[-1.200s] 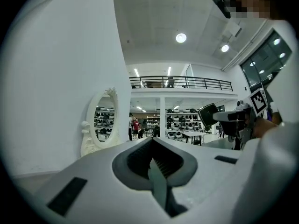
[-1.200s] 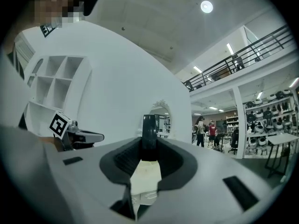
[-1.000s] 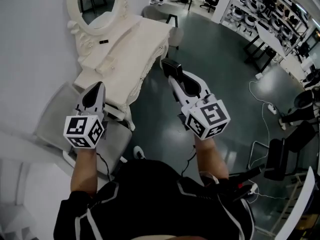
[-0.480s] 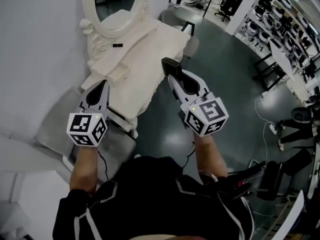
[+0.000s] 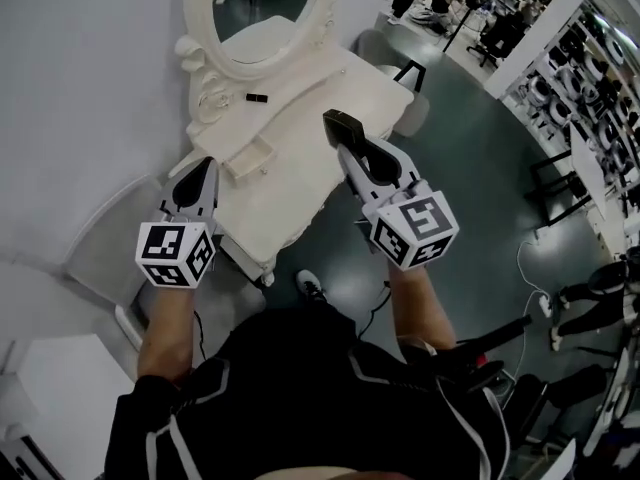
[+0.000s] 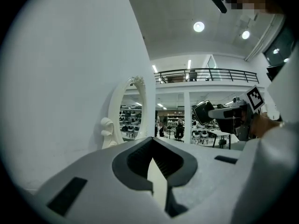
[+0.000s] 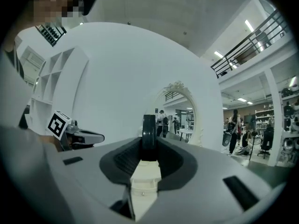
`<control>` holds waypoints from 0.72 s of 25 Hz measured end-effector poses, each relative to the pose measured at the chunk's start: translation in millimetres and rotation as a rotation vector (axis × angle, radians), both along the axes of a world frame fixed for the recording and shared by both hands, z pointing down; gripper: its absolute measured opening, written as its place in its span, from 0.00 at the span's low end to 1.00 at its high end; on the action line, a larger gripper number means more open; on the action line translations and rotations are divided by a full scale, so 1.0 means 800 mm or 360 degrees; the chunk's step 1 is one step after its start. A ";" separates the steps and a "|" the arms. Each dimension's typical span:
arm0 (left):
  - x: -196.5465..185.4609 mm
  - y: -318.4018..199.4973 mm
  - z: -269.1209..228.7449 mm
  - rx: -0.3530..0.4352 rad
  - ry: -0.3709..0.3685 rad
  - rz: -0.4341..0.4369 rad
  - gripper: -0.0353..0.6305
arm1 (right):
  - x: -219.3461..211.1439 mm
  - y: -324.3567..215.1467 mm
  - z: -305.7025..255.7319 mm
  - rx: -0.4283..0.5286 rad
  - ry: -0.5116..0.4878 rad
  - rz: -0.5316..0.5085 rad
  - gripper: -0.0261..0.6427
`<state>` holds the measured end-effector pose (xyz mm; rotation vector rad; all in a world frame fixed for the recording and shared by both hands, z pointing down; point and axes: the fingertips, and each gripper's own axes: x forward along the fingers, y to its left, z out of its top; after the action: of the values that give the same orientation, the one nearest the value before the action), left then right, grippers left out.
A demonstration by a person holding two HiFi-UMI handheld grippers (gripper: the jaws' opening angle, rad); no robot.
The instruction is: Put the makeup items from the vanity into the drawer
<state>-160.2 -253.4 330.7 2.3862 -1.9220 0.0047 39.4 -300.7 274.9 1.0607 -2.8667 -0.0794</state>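
Note:
The cream vanity (image 5: pixel 300 138) with its oval mirror (image 5: pixel 262 8) stands ahead of me. A small black makeup item (image 5: pixel 257 97) lies on its top near the mirror. A small drawer (image 5: pixel 248 156) stands open at the near left of the top. My right gripper (image 5: pixel 340 133) hovers over the vanity's right edge, shut on a flat black compact (image 5: pixel 338 123), seen edge-on as the compact (image 7: pixel 148 134) between the pads. My left gripper (image 5: pixel 198 173) is over the vanity's left corner, jaws together and empty; the left gripper (image 6: pixel 152 158) shows only cream surface beyond.
A grey seat (image 5: pixel 100 243) sits beside the vanity at the left. A chair (image 5: pixel 408 80) stands at the vanity's far end. A white cabinet (image 5: pixel 45 388) is at the lower left. Shelves (image 5: pixel 590 78) and people fill the hall at the right.
The vanity has come closer and slid down and right in the head view as the person stepped toward it. Both grippers keep their pose and the right one still holds the compact.

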 end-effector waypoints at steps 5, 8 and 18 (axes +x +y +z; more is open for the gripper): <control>-0.003 -0.050 0.005 -0.0032 -0.0005 -0.0131 0.06 | -0.009 -0.079 0.001 -0.0020 0.0027 -0.0140 0.18; -0.010 -0.066 0.019 -0.0075 0.0020 -0.0221 0.06 | -0.022 -0.117 0.012 -0.0045 0.0050 -0.0237 0.18; -0.022 -0.090 0.064 -0.0126 0.0026 -0.0450 0.06 | -0.089 -0.200 0.069 -0.0141 0.0198 -0.0544 0.18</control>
<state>-178.1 -325.5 381.6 2.0407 -2.1886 0.0438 -31.7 -461.0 330.1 0.5230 -2.8737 -0.0378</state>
